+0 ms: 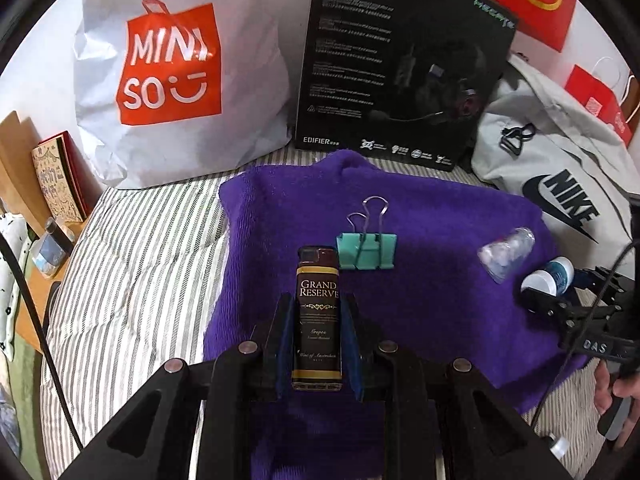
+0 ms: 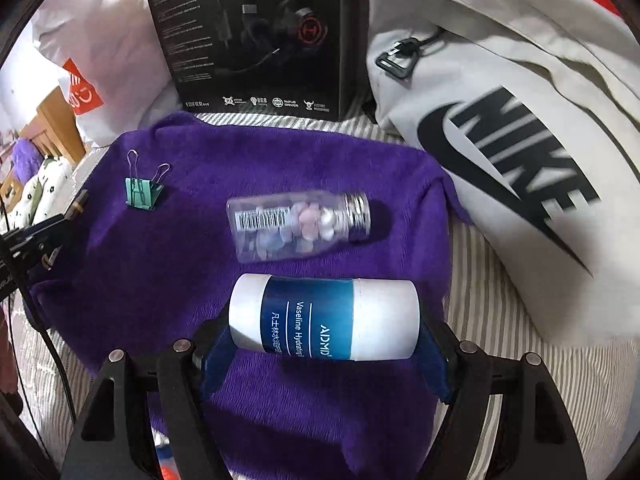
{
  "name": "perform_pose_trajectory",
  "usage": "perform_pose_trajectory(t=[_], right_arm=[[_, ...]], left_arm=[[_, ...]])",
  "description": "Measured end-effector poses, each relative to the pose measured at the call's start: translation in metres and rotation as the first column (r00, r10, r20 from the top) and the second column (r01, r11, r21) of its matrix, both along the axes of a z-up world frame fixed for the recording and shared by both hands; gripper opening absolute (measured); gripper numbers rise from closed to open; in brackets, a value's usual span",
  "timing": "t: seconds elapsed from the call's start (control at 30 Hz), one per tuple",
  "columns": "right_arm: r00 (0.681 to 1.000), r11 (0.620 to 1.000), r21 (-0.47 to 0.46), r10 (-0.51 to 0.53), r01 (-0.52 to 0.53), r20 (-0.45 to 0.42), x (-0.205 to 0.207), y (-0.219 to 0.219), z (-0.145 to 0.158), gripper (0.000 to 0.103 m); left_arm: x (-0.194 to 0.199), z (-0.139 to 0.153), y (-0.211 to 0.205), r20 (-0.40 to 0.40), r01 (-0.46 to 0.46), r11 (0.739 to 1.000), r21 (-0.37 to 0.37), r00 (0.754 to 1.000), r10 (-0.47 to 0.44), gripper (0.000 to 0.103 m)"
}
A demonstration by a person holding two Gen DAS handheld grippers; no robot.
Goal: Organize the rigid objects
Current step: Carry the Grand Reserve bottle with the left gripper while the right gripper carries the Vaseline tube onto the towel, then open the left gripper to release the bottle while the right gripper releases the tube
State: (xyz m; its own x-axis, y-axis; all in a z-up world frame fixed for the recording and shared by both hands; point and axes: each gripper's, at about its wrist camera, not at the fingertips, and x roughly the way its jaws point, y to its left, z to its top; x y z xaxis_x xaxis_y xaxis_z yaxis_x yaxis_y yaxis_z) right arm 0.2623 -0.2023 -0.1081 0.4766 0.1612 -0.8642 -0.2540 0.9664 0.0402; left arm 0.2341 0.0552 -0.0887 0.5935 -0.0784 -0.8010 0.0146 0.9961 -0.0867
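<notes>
A purple towel (image 1: 440, 304) (image 2: 280, 168) lies spread on the striped bed. My left gripper (image 1: 318, 320) is shut on a dark brown lighter (image 1: 318, 312) labelled Grand Reserve, held over the towel. A green binder clip (image 1: 366, 250) (image 2: 142, 192) lies just beyond it. My right gripper (image 2: 324, 336) is shut on a white and blue Vaseline tube (image 2: 324, 316) (image 1: 546, 278), gripped by its two ends and held crosswise. A clear bottle of small coloured stones (image 2: 300, 228) (image 1: 506, 254) lies on its side on the towel beyond the tube.
At the towel's far edge stand a black Edifier headset box (image 1: 400, 64) (image 2: 248, 36), a white Miniso bag (image 1: 176, 68) and a grey Nike bag (image 1: 560, 176) (image 2: 520, 140). A wooden side table with books (image 1: 56, 176) is at the left. Red bags (image 1: 600, 100) lean at the back right.
</notes>
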Motion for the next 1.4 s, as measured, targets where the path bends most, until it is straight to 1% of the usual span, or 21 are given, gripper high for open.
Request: perform_pose_trajectory(t=[0.27,0.37,0.43,0.53,0.7,0.77,0.8,0.97,1.07,1.17,1.27,1.3,1.4], right_arm=[[0.999,0.999,-0.014,0.037,-0.037,-0.015,0.008,0.009,-0.012,0.077],[0.999,0.999,-0.020,0.046,-0.046,-0.009,0.009,0.012,-0.013,0.077],[0.999,0.999,-0.006,0.045,-0.045,-0.008,0.010,0.011,-0.014,0.077],[0.999,0.998,-0.020,0.054,-0.054,0.000,0.010,0.012,-0.015,0.076],[0.998,0.998,-0.012,0.057,-0.057,0.008,0.010,0.012,-0.015,0.076],[0.998,0.998,-0.009,0.058,-0.058,0.008,0.010,0.012,-0.015,0.076],[0.998,0.998,-0.010,0.062,-0.062,0.007,0.010,0.012,-0.016,0.076],[0.996,0.996,-0.013,0.083,-0.083,0.009,0.006,0.012,-0.016,0.078],[0.997,0.997,-0.015,0.077,-0.077,0.002,0.001,0.011,-0.013,0.079],[0.998,0.998,0.007,0.059,-0.059,0.006,-0.008,0.006,-0.007,0.082],[0.999,0.999,0.025,0.039,-0.040,0.014,-0.020,-0.001,0.001,0.084],[0.999,0.999,0.026,0.026,-0.027,0.019,-0.025,-0.004,0.005,0.086],[1.000,0.998,0.058,0.002,-0.004,0.023,-0.042,-0.013,0.015,0.086]], left_arm=[[0.022,-0.018,-0.002,-0.040,-0.014,1.000,0.019,0.999,0.014,0.023],[0.027,-0.026,-0.006,-0.052,-0.021,0.998,0.061,0.998,0.024,0.023],[0.027,-0.027,-0.009,-0.047,-0.018,0.997,0.074,0.999,0.021,0.023],[0.028,-0.027,-0.009,-0.044,-0.014,0.997,0.081,0.999,0.018,0.023],[0.028,-0.027,-0.012,-0.040,-0.014,0.995,0.097,0.999,0.018,0.023],[0.027,-0.027,-0.013,-0.042,-0.006,0.994,0.105,0.999,0.010,0.027],[0.025,-0.026,-0.014,-0.048,-0.001,0.994,0.112,0.999,0.006,0.029],[0.013,-0.025,-0.017,-0.066,0.033,0.996,0.084,0.997,-0.028,0.054],[0.001,-0.024,-0.022,-0.065,0.034,0.995,0.097,0.997,-0.027,0.055],[-0.010,-0.017,-0.025,-0.054,0.029,0.995,0.093,0.998,-0.024,0.055],[-0.029,-0.001,-0.030,-0.021,0.034,0.995,0.092,0.999,-0.032,0.055],[-0.038,0.006,-0.031,-0.007,0.042,0.995,0.089,0.999,-0.042,0.055],[-0.067,0.024,-0.039,0.031,0.085,0.994,0.067,0.996,-0.087,0.055]])
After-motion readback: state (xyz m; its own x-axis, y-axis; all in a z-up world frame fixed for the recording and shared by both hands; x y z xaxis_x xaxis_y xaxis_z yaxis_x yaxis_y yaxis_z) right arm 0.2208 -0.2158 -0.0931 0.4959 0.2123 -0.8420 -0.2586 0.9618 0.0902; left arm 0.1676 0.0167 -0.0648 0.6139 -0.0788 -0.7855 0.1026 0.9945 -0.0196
